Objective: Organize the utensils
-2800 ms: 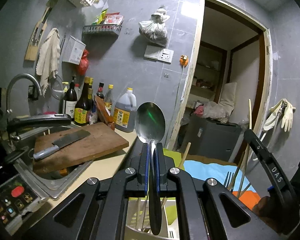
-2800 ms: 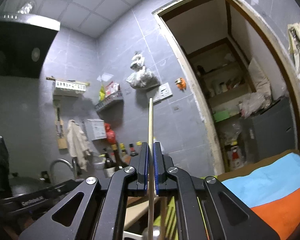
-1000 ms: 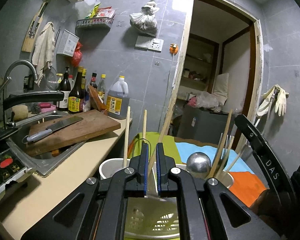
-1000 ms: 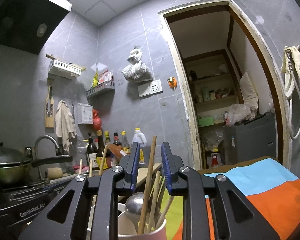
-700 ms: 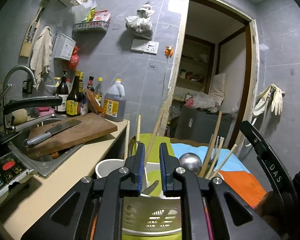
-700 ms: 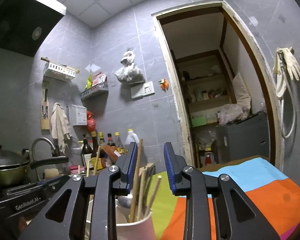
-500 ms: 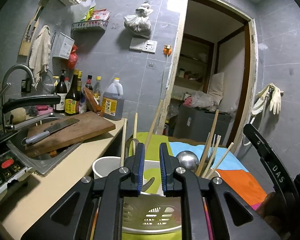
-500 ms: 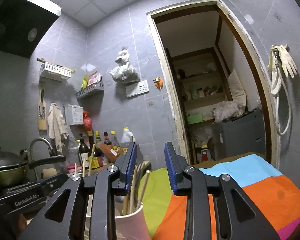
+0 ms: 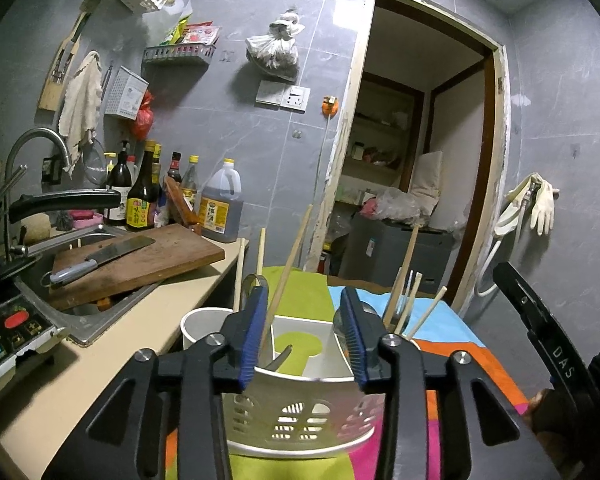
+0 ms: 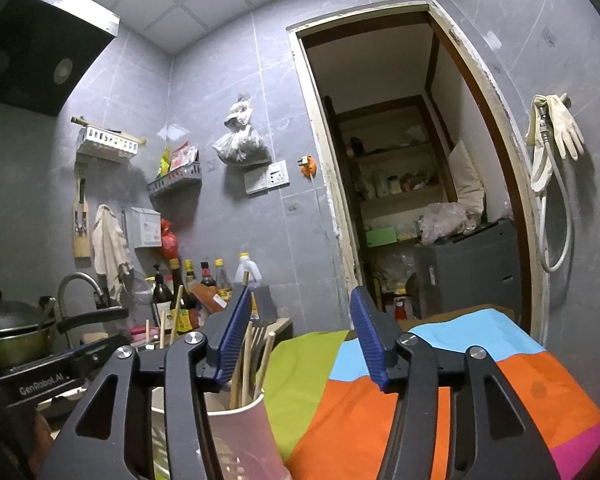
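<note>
A grey-tiled kitchen holds a table under a striped cloth (image 10: 380, 408), where one white utensil caddy (image 9: 300, 408) stands between two cups, a white cup (image 9: 204, 324) and a pink cup (image 10: 240, 432), each holding several chopsticks (image 10: 246, 360). The left gripper (image 9: 304, 332) points slightly downward over the caddy, its jaws just opened and gripping nothing. The right gripper (image 10: 300, 344) sits level beside the pink cup, its jaws also just spread, nothing between them.
</note>
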Available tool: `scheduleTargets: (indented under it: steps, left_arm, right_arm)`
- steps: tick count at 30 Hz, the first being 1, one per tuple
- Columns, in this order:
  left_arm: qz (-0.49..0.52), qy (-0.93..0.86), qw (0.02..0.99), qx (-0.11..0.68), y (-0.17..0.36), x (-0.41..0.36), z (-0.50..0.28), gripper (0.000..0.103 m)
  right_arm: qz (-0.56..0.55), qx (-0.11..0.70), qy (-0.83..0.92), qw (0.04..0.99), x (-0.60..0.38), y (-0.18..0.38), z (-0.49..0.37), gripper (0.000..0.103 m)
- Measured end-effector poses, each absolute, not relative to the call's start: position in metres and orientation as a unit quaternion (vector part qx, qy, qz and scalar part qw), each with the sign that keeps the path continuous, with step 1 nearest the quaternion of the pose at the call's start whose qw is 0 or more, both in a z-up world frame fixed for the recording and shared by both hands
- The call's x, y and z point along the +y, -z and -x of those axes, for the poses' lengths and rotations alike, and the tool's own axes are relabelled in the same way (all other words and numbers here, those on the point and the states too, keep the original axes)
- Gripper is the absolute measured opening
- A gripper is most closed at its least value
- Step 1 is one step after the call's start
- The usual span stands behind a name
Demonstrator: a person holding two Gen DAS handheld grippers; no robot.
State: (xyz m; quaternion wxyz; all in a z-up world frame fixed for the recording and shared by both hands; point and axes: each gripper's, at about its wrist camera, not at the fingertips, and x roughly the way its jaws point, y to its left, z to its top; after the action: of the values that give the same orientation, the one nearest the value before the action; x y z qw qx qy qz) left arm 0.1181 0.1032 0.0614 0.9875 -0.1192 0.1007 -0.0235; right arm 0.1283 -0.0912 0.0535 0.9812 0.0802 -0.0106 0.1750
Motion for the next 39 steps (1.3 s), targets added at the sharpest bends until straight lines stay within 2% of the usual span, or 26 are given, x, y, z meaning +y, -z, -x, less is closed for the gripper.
scheduleTargets:
  steps: [3,6,20,24,28,39]
  left_arm:
    - [0.117,0.025,0.988,0.099,-0.062,0.102,-0.113,0.037]
    - [0.119,0.027,0.987,0.1,-0.062,0.102,-0.109,0.043]
    - [0.109,0.038,0.987,0.111,-0.058,0.084,-0.081,0.062]
    - [0.102,0.048,0.987,0.116,-0.054,0.077,-0.071,0.077]
    - [0.083,0.053,0.988,0.121,-0.051,0.066,-0.062,0.085]
    - [0.062,0.055,0.987,0.14,-0.033,0.049,-0.041,0.09]
  right_arm:
    - [-0.079,-0.007,-0.173,0.982,-0.096,-0.055,-0.125,0.058]
    - [-0.079,-0.005,-0.173,0.982,-0.101,-0.056,-0.119,0.065]
    - [-0.042,0.017,-0.155,0.987,-0.126,-0.061,-0.083,0.083]
    - [-0.036,0.037,-0.147,0.988,-0.135,-0.06,-0.074,0.093]
    - [-0.033,0.052,-0.137,0.989,-0.147,-0.056,-0.061,0.102]
    - [-0.003,0.086,-0.097,0.991,-0.168,-0.041,-0.027,0.103]
